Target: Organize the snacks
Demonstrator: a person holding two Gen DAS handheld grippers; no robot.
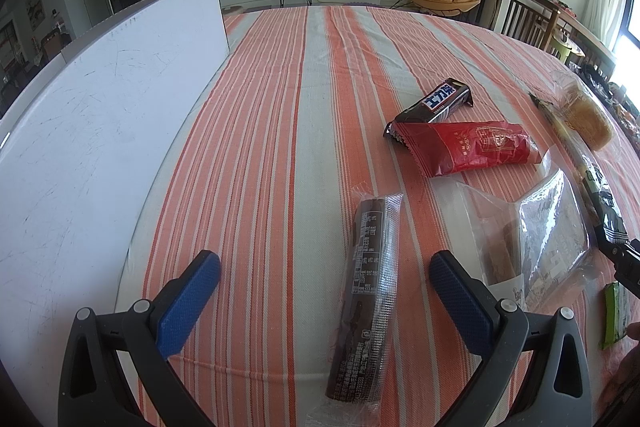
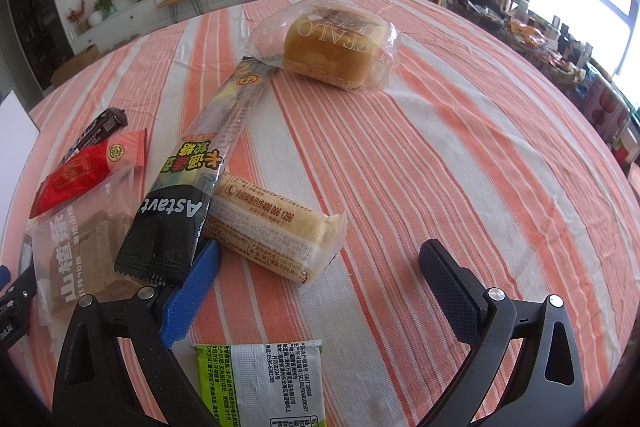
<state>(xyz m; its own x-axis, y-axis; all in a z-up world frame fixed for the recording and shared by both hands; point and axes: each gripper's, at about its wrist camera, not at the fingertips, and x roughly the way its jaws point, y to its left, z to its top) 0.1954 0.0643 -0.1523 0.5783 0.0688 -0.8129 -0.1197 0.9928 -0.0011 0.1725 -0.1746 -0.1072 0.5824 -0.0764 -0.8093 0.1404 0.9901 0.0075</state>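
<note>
Now both claws gape above snacks (image 2: 276, 231).

In the right wrist view, the bun pack (image 2: 334, 45) lies upper centre on the worktop (image 2: 460, 147). The long stick pack (image 2: 200, 171) runs diagonally below it, overlapping the cake bar (image 2: 276, 231). The sachet (image 2: 260, 383) lies bottom centre.

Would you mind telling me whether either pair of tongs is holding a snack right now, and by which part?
Nothing is held. The left tongs stand open around the brown roll cake packet without gripping it; the right tongs are open and empty.
</note>
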